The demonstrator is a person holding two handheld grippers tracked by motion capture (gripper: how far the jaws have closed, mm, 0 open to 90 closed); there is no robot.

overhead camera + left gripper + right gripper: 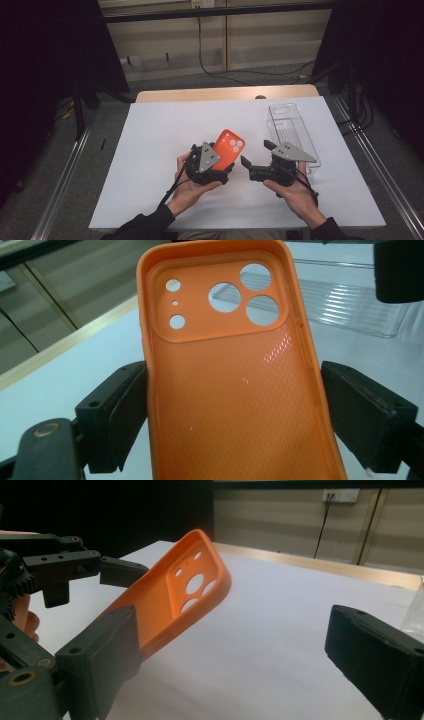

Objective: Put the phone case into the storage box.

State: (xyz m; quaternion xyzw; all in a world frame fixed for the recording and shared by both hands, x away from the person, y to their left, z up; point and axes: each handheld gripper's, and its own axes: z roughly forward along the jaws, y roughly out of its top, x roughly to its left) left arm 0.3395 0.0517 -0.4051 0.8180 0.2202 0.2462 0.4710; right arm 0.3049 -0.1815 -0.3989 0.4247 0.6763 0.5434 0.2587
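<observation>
Holding the orange soft-plastic phone case (pixel 230 385) by its long edges above the white surface (pixel 150 150), your left gripper (pixel 212 162) has its fingers clamped; it looks light and bendy, so squeeze gently while your right gripper (pixel 257 152) waits spread apart

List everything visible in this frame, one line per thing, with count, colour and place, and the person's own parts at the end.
phone case: one, orange, held above the sheet at table centre, camera cut-outs away from the person.
clear tray: one, transparent, on the sheet's right side.
sheet: one, white, covering most of the table.
table: one, light wood, far edge showing beyond the sheet.
cables: several, black, on the floor behind the table.
left gripper: one, black, jaws clamped on the phone case's long edges.
right gripper: one, black, jaws apart, pointed toward the case.
hands: two, at the near table edge, dark sleeves.
</observation>
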